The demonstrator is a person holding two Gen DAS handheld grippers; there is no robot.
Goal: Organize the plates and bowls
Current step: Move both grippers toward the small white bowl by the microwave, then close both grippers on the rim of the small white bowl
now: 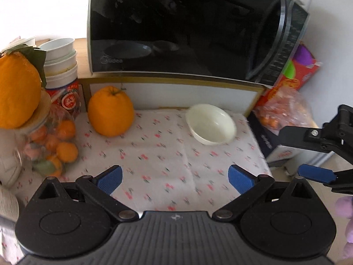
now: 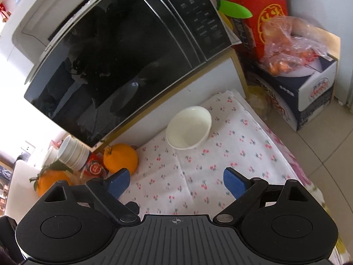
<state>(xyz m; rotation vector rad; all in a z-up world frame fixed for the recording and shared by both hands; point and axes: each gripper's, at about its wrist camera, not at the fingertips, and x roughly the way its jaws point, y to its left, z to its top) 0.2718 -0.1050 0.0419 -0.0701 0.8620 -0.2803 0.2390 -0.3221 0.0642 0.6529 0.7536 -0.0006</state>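
From the left wrist we see the left gripper (image 1: 175,177) with fingers spread wide, nothing between them, over the cherry-print cloth (image 1: 154,154) on the worktop. The white bowl (image 1: 210,124) sits ahead and to the right, below the microwave (image 1: 194,28), an orange (image 1: 110,111) to its left. From the right wrist, our right gripper (image 2: 175,182) is spread and empty too, the bowl (image 2: 188,127) upright ahead on the cloth

Open cloth (image 1: 167,154): unobstructed between orange (image 1: 111,111) and white bowl (image 1: 210,123).
Rear: closed off by microwave (image 1: 187,28).
Left flank: crowded by fruit jar (image 1: 50,148).
Right flank: blocked by boxes (image 2: 308,92).
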